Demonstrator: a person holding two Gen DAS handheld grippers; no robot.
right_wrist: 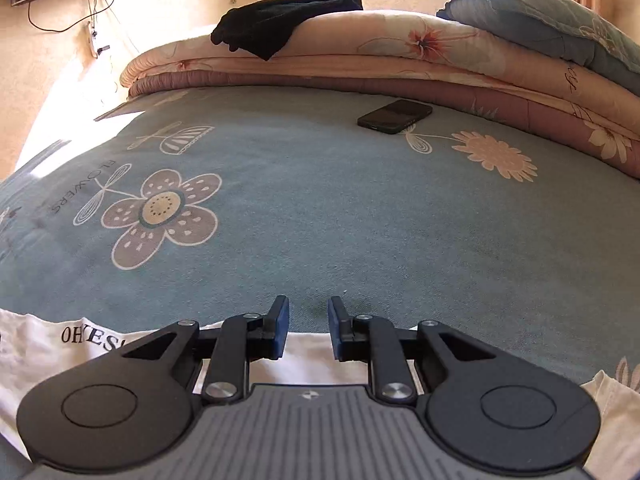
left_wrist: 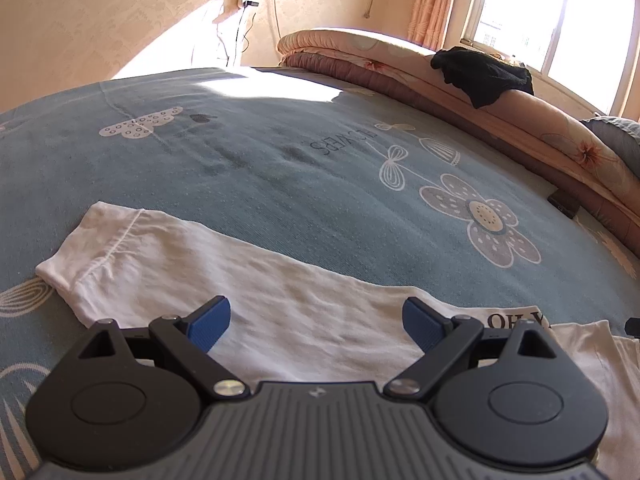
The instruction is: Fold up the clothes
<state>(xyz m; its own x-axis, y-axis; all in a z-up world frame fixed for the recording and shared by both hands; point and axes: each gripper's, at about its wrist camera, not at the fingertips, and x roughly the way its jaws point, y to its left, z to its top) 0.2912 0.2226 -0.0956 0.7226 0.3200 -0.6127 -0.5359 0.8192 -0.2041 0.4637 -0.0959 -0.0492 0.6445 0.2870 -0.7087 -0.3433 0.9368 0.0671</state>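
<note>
Left wrist: white shirt (left_wrist: 280, 292) lies beneath left tongs (left_wrist: 316, 324) (gaping).

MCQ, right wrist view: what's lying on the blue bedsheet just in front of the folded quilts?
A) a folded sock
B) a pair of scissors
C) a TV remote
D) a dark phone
D: a flat dark phone lies on the blue bedsheet just short of the stacked quilts; the other options are nowhere in view.
</note>
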